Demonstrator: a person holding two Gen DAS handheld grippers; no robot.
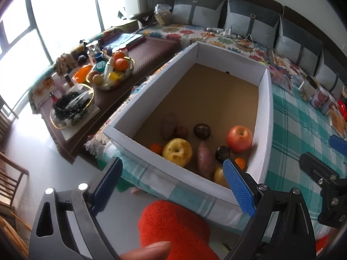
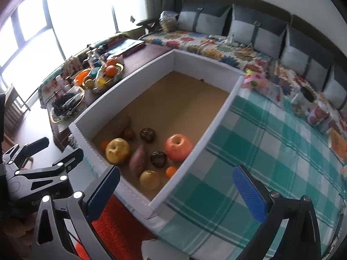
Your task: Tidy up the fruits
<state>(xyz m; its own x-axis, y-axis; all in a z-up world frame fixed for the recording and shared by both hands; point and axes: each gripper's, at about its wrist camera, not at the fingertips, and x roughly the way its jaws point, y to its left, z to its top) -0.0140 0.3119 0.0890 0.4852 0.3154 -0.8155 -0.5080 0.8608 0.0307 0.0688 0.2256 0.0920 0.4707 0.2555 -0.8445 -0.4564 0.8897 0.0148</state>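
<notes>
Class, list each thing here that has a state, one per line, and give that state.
Left hand-held gripper: open, empty.
Right hand-held gripper: open, empty.
White box: open-topped, fruit clustered at near end.
Red apple: upright, stem dimple up.
Sweet potato: lying flat.

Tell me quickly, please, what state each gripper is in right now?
Left gripper: open, holding nothing.
Right gripper: open, holding nothing.

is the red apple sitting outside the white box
No, the red apple lies inside the white box, on its brown floor close to the right wall.
</notes>
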